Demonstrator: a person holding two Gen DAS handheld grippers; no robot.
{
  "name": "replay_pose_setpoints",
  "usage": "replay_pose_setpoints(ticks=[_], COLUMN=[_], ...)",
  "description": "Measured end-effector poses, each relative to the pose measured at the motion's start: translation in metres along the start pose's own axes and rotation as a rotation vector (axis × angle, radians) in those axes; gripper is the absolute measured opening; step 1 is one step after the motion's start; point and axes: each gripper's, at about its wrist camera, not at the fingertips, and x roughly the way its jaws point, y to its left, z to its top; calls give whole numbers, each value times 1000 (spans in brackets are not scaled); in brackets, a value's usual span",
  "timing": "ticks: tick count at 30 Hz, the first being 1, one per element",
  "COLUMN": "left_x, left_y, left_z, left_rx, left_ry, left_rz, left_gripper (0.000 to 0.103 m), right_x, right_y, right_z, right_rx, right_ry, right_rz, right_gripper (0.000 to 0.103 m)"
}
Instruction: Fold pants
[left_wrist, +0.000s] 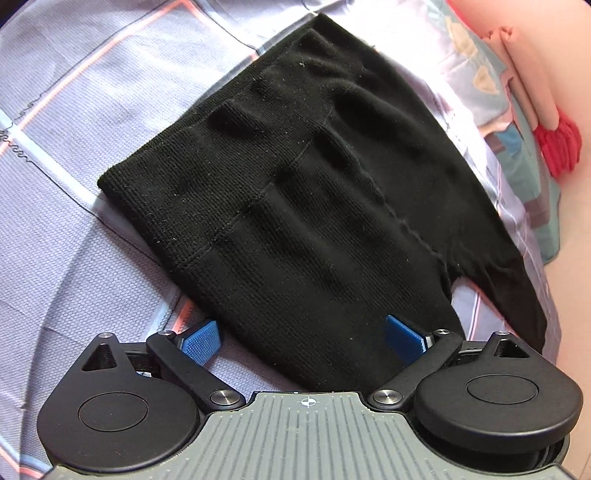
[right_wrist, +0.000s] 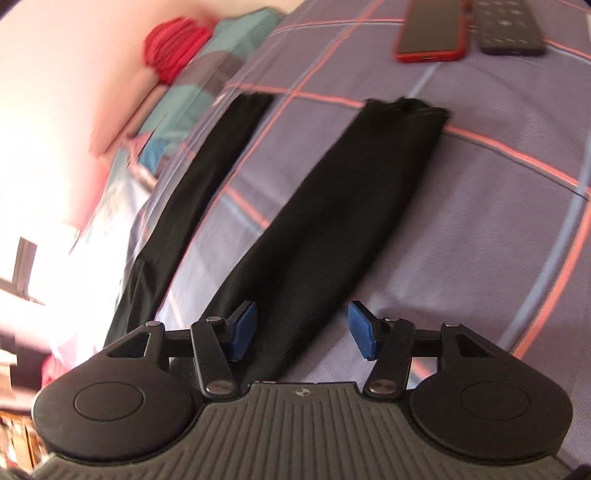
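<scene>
Black knit pants lie flat on a purple plaid bedsheet. The left wrist view shows the waistband end and the crotch. My left gripper is open, its blue pads either side of one leg's upper part, just above the cloth. In the right wrist view the two legs spread apart and run away from me to their cuffs. My right gripper is open and straddles the nearer, right-hand leg. The other leg lies to the left near the bed edge.
A red-cased phone and a dark remote lie on the sheet beyond the cuffs. A red tassel and a patterned pillow sit at the bed's edge. The sheet drops off at the left in the right wrist view.
</scene>
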Motion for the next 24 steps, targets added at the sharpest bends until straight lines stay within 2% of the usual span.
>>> replay_pose_setpoints(ticks=[5,11,12,13,14,15,18,24], left_x=[-5,-3,-3,-1,-1,-1,-6,-40], left_y=[5,0,2,4,8,11,8,-35], left_z=[0,7,8,10,11,11,17,49], left_rx=[-50,-54,-62,-76,-92,-108,-104,-4], left_ry=[-27,-61,-63,-65,-67,-67,-74,-160], left_rz=[-25,38,52,61,62,56,51,-24], left_gripper=[103,103,102,98,95,89,81,81], right_x=[8,22,22,21,21,21,18,13], right_y=[-15,-13,-11,-9,-10,-13,-7,40], right_z=[9,15,14,13,13,14,19,54], right_rx=[77,64,38,8,-6,3,-9,-103], right_ry=[-17,-27,-26,-26,-19,-10,-15,-44], right_rz=[49,59,40,7,-15,-6,-1,90], right_gripper=[60,53,49,31,7,7,7,7])
